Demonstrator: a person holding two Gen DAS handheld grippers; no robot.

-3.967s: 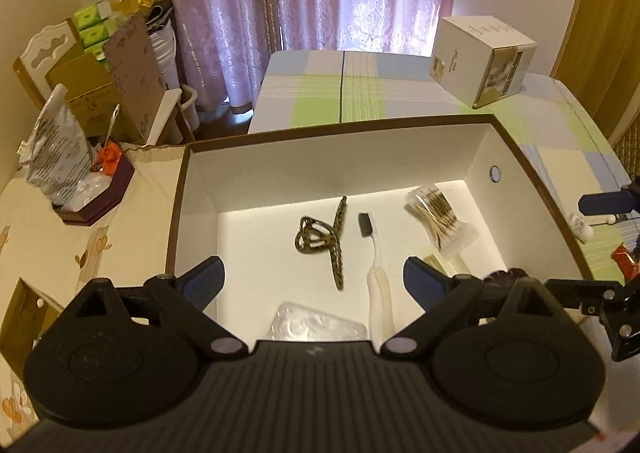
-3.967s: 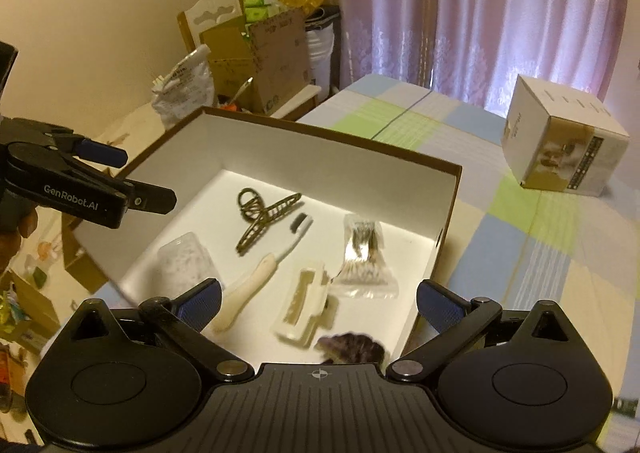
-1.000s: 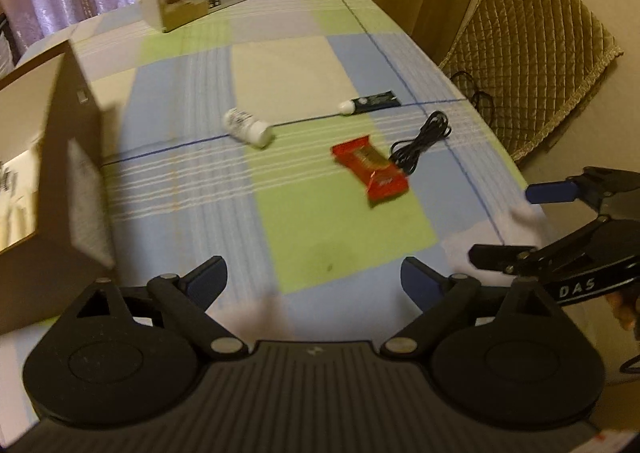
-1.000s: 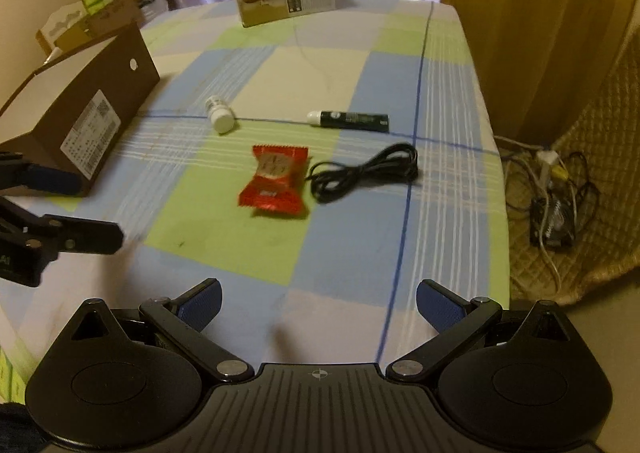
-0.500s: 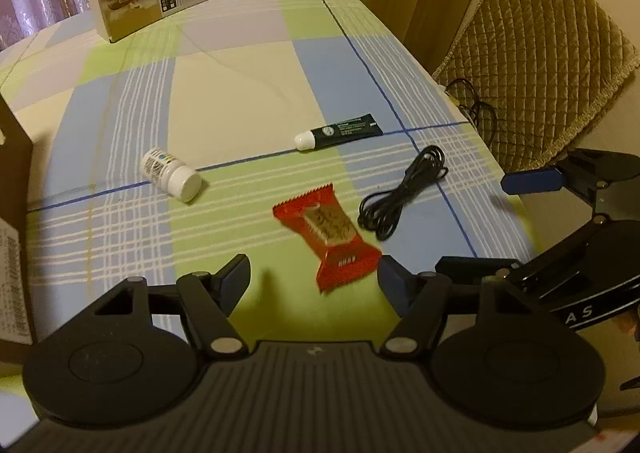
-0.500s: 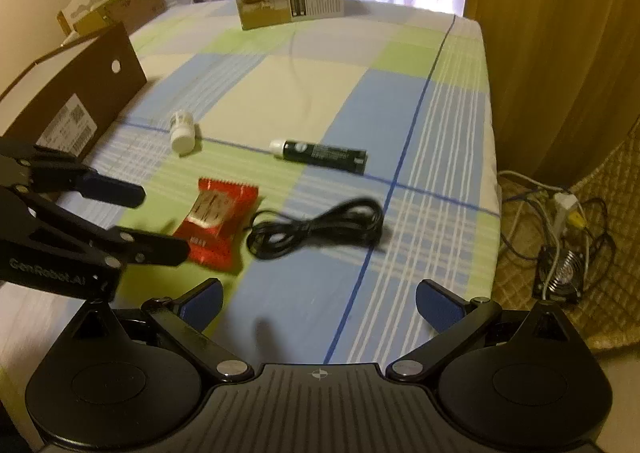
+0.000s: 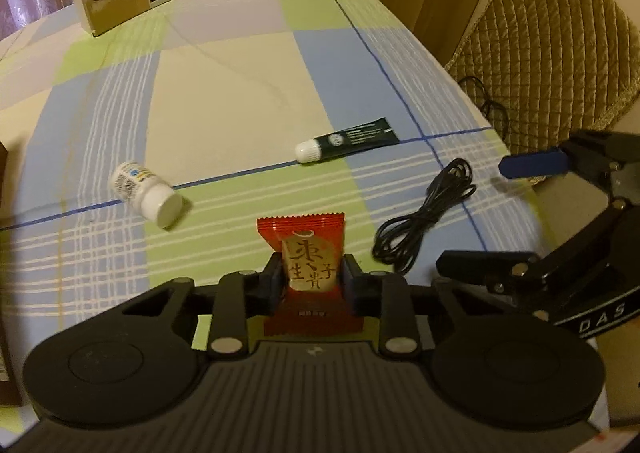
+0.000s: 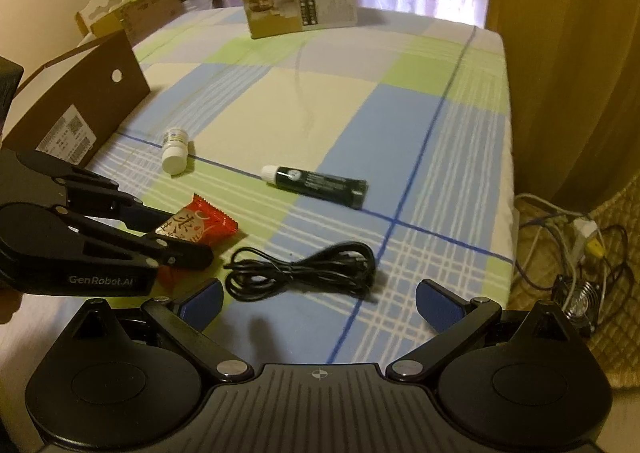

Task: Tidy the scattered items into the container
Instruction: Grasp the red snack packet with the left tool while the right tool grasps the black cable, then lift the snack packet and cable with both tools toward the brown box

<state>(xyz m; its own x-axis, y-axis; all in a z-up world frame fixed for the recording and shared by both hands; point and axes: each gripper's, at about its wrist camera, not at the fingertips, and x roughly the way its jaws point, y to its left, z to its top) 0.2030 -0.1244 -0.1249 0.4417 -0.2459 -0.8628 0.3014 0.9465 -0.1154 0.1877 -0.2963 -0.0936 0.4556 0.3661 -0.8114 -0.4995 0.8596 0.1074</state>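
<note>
Fingers of the left gripper are closed on the red snack packet, at 6 o'clock of the left wrist view, on the checked tablecloth. Such a packet looks light, soft and crinkly, so holding it across the thick middle seems safer than by the thin sealed edge. White pill bottle lies at 9 o'clock, the dark tube at 1 o'clock, the black cable at 3 o'clock. In the right wrist view the right gripper is wide open and empty above the cable; the brown container stands at 10 o'clock. Half a second earlier the left fingers were still open around the packet.
</note>
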